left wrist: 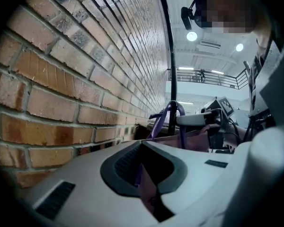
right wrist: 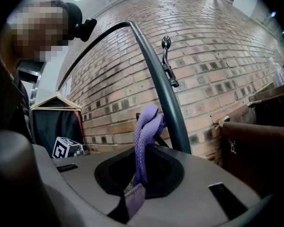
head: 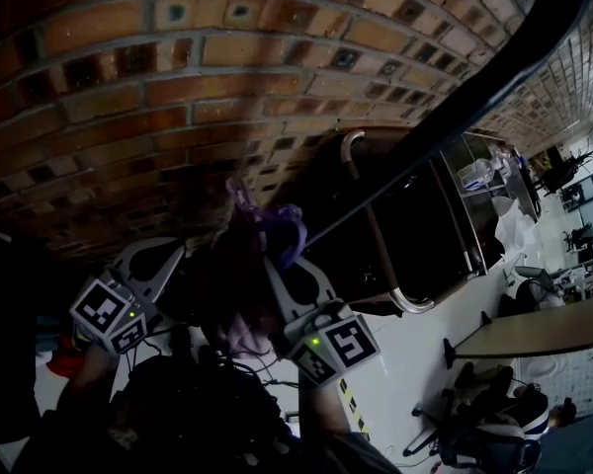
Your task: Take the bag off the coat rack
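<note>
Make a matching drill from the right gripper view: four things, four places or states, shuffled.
Things:
1. purple strap
2. coat rack pole
3. wooden hanger
4. metal hook

Places or states:
A. at left, over a black garment
B. on the pole above the strap, nothing on it
C. pinched in the jaws of the right gripper
D. dark grey, curving up in front of the brick wall

Pairs: 1-C, 2-D, 3-A, 4-B

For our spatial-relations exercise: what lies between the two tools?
The pinkish bag and its purple strap fill that gap, as the head view shows.
</note>
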Demonstrator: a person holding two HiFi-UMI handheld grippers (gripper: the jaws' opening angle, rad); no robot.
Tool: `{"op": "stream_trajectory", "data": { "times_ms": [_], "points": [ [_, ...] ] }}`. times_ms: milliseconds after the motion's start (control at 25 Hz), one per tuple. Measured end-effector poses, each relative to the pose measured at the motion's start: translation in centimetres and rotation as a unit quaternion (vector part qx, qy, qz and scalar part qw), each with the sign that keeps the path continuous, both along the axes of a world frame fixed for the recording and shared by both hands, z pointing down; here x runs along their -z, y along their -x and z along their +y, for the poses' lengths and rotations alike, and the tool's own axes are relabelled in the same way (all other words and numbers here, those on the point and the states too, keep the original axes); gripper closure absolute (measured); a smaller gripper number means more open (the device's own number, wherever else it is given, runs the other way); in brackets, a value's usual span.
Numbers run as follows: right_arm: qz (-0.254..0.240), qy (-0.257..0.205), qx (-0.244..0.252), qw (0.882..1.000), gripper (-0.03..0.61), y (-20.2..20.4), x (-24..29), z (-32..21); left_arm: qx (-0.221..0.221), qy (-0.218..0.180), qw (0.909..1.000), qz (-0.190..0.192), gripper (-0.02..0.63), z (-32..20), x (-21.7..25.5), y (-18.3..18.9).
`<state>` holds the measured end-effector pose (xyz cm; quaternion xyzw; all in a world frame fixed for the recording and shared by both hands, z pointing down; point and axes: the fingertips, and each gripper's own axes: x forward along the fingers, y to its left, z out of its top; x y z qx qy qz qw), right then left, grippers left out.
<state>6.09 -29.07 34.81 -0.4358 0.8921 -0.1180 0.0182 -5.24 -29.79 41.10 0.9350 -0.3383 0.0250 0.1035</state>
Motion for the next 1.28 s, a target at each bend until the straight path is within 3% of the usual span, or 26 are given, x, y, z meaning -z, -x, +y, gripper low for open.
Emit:
{"op": "stream_trajectory", "data": {
  "times_ms": [400, 1000, 1280],
  "points": [
    [0.019, -0.031, 0.029, 0.999, 0.534, 3.4, 2.4, 0.5, -0.003, -0.007, 0.9998, 0.018, 0.603, -0.6, 0.7, 1.2],
    [0.007, -0.007, 0.047, 0.999, 0.534, 6.8, 0.2, 1.8, -0.017, -0.002, 0.9996, 0.021, 0.603, -1.0, 0.2, 3.9],
    [-0.002, -0.005, 0.057, 0.998, 0.534, 6.3, -0.6, 4.2, 0.010, -0.009, 0.9999, 0.006, 0.603, 0.5, -0.1, 4.9]
  ]
}}
